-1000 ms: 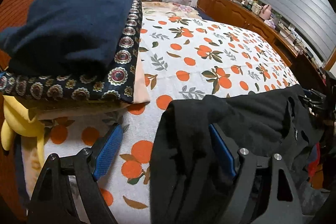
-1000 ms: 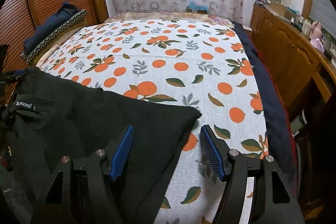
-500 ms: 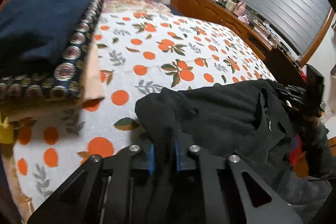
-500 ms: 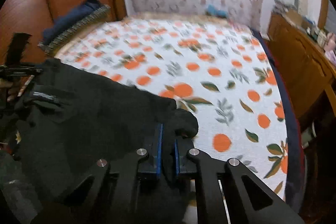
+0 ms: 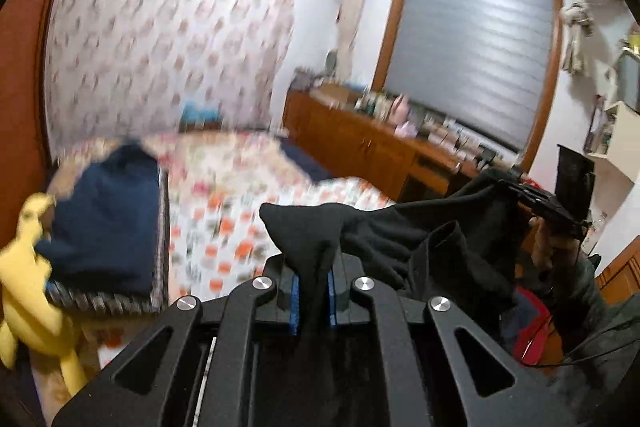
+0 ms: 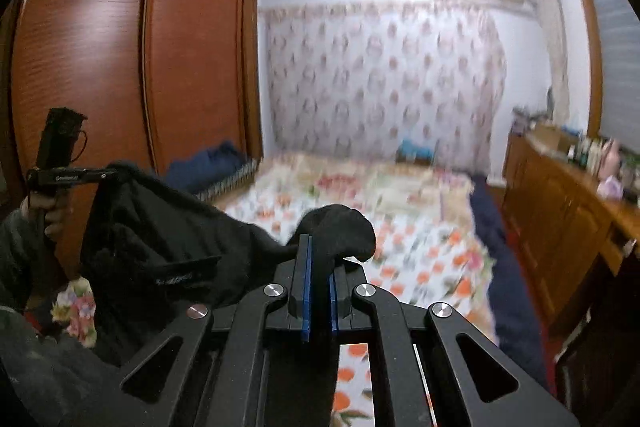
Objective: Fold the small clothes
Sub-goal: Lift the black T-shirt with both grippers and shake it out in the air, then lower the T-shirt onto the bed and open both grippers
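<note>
— Black garment (image 5: pixel 420 239) was where, exactly?

— Hanging in the air above the orange-print bed (image 5: pixel 224 211), stretched across the lower middle of both wrist views. The left gripper (image 5: pixel 314 301) had its jaws nearly together, pinching one bunched corner between the blue pads; the right gripper (image 6: pixel 319 297) was clamped likewise on the opposite corner.

— What could have gone wrong from there?

— My judgement: each grip held only a small wad of cloth, so a quick swing might have pulled a corner free and dropped that side. Uneven heights would have set the fold crooked. At lower left of the left view, the navy folded stack (image 5: pixel 104 223) and a yellow plush toy (image 5: pixel 32 267) lay near enough for the slack cloth to snag or drag them.

— Any writing?

— A small white label (image 6: pixel 176 279) showed on the fabric at lower left of the right view, too blurred to read. The other gripper's side also carried pale lettering I couldn't make out.
</note>
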Motion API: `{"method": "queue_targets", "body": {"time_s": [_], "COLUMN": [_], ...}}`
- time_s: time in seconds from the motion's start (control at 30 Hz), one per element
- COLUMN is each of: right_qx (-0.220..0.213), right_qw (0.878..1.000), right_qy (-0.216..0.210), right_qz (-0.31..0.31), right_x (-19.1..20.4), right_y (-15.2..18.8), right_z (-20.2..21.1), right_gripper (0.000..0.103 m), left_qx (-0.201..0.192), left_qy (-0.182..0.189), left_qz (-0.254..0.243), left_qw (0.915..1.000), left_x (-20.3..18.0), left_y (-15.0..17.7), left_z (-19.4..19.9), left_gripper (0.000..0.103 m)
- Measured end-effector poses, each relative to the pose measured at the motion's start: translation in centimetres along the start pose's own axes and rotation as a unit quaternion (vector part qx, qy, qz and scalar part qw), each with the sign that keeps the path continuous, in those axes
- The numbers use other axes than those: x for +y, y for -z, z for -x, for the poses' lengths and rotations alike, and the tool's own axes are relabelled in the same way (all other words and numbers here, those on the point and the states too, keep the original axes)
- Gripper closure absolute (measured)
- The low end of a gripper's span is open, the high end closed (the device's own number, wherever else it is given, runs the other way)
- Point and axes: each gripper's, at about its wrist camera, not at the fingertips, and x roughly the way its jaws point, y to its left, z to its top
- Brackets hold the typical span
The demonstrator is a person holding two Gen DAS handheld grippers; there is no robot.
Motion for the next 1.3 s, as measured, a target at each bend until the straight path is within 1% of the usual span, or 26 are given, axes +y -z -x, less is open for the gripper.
{"method": "queue_targets", "body": {"time_s": [0.03, 0.1, 0.2, 0.27, 0.33, 0.43, 0.63, 0.7, 0.73, 0.77, 0.83, 0.9, 1.0, 1.03, 1.07, 1.1, 1.13, 1.17, 1.2, 1.23, 1.27, 1.3], "right_qx": [-0.009, -0.030, -0.059, -0.082, -0.101, -0.124, -0.160, -0.170, -0.169, -0.164, -0.143, -0.110, -0.041, -0.013, 0.015, 0.043, 0.079, 0.119, 0.152, 0.180, 0.199, 0.208], "right_qw": [1.000, 0.999, 0.998, 0.996, 0.994, 0.992, 0.986, 0.983, 0.983, 0.983, 0.985, 0.989, 0.993, 0.993, 0.993, 0.991, 0.986, 0.979, 0.974, 0.969, 0.964, 0.961], "right_qy": [0.000, 0.013, 0.027, 0.034, 0.041, 0.039, 0.049, 0.054, 0.061, 0.069, 0.079, 0.090, 0.106, 0.111, 0.114, 0.122, 0.141, 0.161, 0.166, 0.168, 0.177, 0.182], "right_qz": [0.002, 0.013, 0.019, 0.015, 0.008, 0.000, 0.022, 0.034, 0.041, 0.047, 0.049, 0.045, 0.033, 0.029, 0.029, 0.034, 0.040, 0.043, 0.039, 0.031, 0.026, 0.025], "right_x": [-0.2, -0.3, -0.9, -1.2, -1.6, -1.9, -1.5, -1.5, -1.6, -1.8, -2.6, -4.0, -5.7, -6.7, -7.5, -7.9, -8.4, -9.0, -9.7, -10.2, -10.6, -10.8], "right_y": [-0.7, -2.3, -4.4, -5.3, -6.1, -6.9, -10.2, -11.3, -11.8, -11.5, -11.8, -11.8, -12.1, -11.5, -10.7, -9.9, -8.8, -7.5, -6.1, -4.9, -3.8, -2.8], "right_z": [0.8, 2.8, 5.6, 7.5, 9.2, 11.0, 13.2, 13.7, 13.4, 12.7, 9.9, 5.9, -2.2, -5.5, -8.9, -11.9, -15.2, -18.6, -21.3, -23.4, -24.9, -25.8], "right_gripper": [0.097, 0.097, 0.097, 0.097, 0.097, 0.097, 0.097, 0.097, 0.097, 0.097, 0.097, 0.097, 0.097, 0.097, 0.097, 0.097, 0.096, 0.089, 0.084, 0.074, 0.071, 0.070], "left_qx": [-0.012, -0.030, -0.062, -0.082, -0.097, -0.119, -0.149, -0.149, -0.144, -0.136, -0.120, -0.098, -0.064, -0.053, -0.035, -0.004, 0.026, 0.058, 0.077, 0.084, 0.093, 0.100], "left_qy": [-0.003, -0.013, -0.009, -0.015, -0.016, -0.014, -0.009, -0.016, -0.021, -0.027, -0.048, -0.067, -0.096, -0.111, -0.127, -0.138, -0.138, -0.140, -0.149, -0.156, -0.155, -0.146], "left_qz": [-0.010, -0.023, -0.032, -0.046, -0.042, -0.045, -0.057, -0.059, -0.057, -0.054, -0.054, -0.047, -0.039, -0.042, -0.040, -0.036, -0.028, -0.019, -0.013, -0.010, -0.011, -0.012], "left_qw": [0.9999, 0.9992, 0.9975, 0.9954, 0.9942, 0.9917, 0.9872, 0.9870, 0.9878, 0.9889, 0.9901, 0.9918, 0.9926, 0.9915, 0.9905, 0.9898, 0.9896, 0.9883, 0.9858, 0.9841, 0.9835, 0.9842], "left_x": [-0.7, -1.5, -2.4, -2.7, -2.5, -2.5, -3.5, -3.3, -2.9, -2.3, -1.2, 1.4, 5.2, 6.8, 8.4, 10.1, 11.6, 13.1, 14.0, 14.3, 14.6, 14.5], "left_y": [-0.9, -2.2, -4.5, -5.3, -5.8, -6.8, -8.5, -9.3, -9.7, -10.0, -10.1, -9.9, -9.3, -9.0, -8.6, -8.2, -7.7, -6.8, -6.0, -5.4, -4.5, -3.7], "left_z": [0.8, 1.8, 3.6, 4.6, 5.4, 6.4, 7.7, 7.6, 6.9, 5.9, 3.8, 0.0, -6.0, -8.6, -11.3, -14.2, -16.6, -18.9, -20.3, -21.0, -21.5, -21.7], "left_gripper": [0.092, 0.092, 0.092, 0.092, 0.092, 0.092, 0.092, 0.092, 0.092, 0.092, 0.092, 0.092, 0.089, 0.087, 0.083, 0.081, 0.077, 0.071, 0.068, 0.059, 0.056, 0.053]}}
